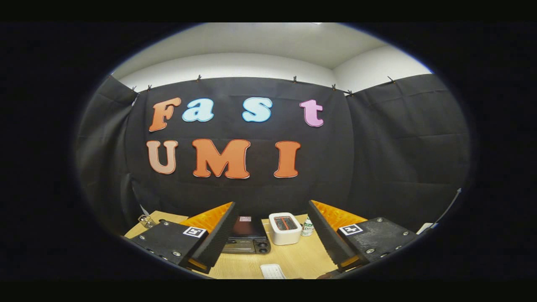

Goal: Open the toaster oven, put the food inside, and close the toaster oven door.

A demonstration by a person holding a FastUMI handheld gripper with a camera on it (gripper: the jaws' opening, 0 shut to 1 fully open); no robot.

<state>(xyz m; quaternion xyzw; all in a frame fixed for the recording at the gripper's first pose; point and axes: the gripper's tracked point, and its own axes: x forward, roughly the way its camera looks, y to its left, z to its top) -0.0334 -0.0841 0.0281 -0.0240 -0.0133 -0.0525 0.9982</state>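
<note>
Right now I see the toaster oven (247, 239) sitting on the wooden table (293, 260), partly hidden behind my left finger. Its door looks shut, with the dark knobs showing on the front. That fits two stories: the food is not in yet, or the food is in and the door is shut again. I cannot see inside, so I cannot tell which. I see no food that I can be sure of.

Just to the right of the toaster oven stands a white pop-up toaster (285, 228), and past that a small bottle (308, 227). Nearer to me than the toaster oven lies a flat white thing (272, 271).

My gripper (268, 251) hangs well above and back from the toaster oven. Its fingers are wide apart and hold nothing.
</note>
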